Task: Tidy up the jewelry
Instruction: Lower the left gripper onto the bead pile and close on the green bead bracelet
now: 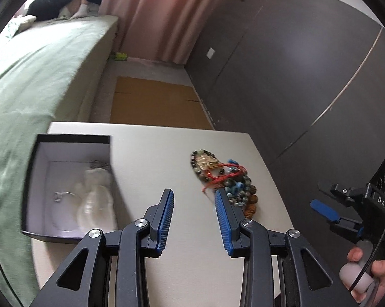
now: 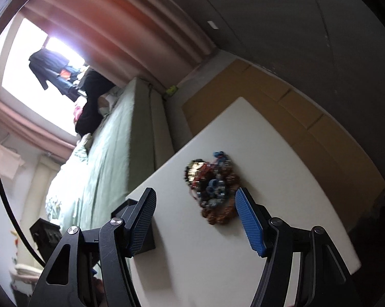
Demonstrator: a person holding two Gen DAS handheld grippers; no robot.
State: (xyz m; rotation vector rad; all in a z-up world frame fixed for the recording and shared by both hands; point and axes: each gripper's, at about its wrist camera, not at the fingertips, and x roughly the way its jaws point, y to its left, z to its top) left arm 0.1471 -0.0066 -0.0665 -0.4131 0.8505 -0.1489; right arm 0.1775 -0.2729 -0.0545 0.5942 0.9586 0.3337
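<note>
Left wrist view: left gripper (image 1: 195, 199) open and empty; box (image 1: 38, 189) on its left already holds some pieces.
Right gripper (image 2: 195, 199): open, empty.
Left to do: bead pile (image 1: 228, 181) lies on the bench (image 1: 146, 153) just ahead.

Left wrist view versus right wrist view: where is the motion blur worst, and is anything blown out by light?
Left wrist view: the open box and its pale contents smear most, the green bed too, while the bead pile stays fairly crisp; no glare. Right wrist view: the window is blown out white, the jewelry pile is soft, and the table edges bow from fisheye distortion.
</note>
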